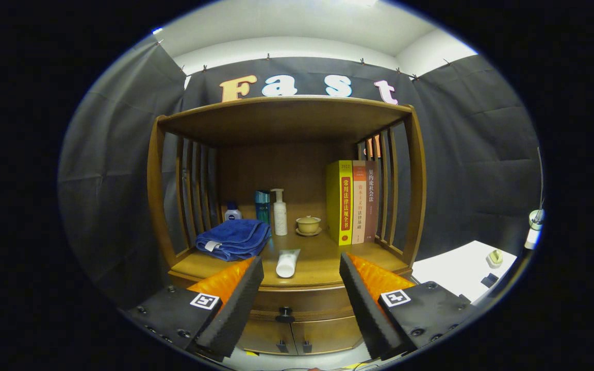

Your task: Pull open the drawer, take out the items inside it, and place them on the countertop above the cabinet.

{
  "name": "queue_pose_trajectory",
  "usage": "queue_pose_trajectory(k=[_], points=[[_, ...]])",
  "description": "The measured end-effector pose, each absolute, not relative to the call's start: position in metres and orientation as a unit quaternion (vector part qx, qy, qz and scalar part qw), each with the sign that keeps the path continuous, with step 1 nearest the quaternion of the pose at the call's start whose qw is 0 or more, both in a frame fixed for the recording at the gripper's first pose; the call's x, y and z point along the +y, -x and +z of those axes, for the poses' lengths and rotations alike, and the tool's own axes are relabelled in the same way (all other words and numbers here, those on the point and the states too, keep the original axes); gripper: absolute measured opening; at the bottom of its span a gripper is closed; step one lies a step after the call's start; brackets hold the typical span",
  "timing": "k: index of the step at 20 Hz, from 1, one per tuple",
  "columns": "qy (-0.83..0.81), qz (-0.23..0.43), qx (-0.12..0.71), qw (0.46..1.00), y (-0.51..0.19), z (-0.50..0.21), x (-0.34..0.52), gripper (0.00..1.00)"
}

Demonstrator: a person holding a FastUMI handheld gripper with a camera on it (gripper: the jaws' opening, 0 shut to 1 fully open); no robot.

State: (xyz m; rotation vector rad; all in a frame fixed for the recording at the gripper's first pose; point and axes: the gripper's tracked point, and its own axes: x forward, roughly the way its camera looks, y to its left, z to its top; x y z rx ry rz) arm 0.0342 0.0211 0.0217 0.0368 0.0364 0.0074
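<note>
1. The gripper (301, 288) hangs in front of the wooden cabinet (286, 206) with its two fingers spread wide and nothing between them; the far tips of both fingers overlap the countertop's front edge in view.
2. The drawer (302, 304) sits just under the countertop (323, 263), closed, its small dark knob (285, 312) showing in the gap between the fingers. Both ends of the drawer front are hidden behind the fingers, and its contents cannot be seen.
3. Below the drawer, two small cabinet doors (297, 337) are partly cut off at the bottom.
4. A white tube (287, 263) lies on the countertop near its front edge, just above the knob.
5. Left of the tube, a folded blue towel (235, 239) rests on the countertop.
6. Behind the towel stand a small white bottle with a blue cap (232, 211), a teal bottle (263, 206) and a white pump bottle (280, 212); the towel hides the small bottle's base.
7. Right of the pump bottle sits a small lidded cup on a saucer (308, 225).
8. Further right, three books (352, 202) stand upright against the cabinet's slatted side.
9. Right of the cabinet, a white surface (457, 268) holds small objects too small to make out.
</note>
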Motion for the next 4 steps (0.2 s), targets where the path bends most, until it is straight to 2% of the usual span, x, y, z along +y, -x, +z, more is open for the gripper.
queue_pose_trajectory(k=[4], points=[[-0.019, 0.006, 0.021, 1.000, -0.0351, 0.0197, 0.0221, 0.98]])
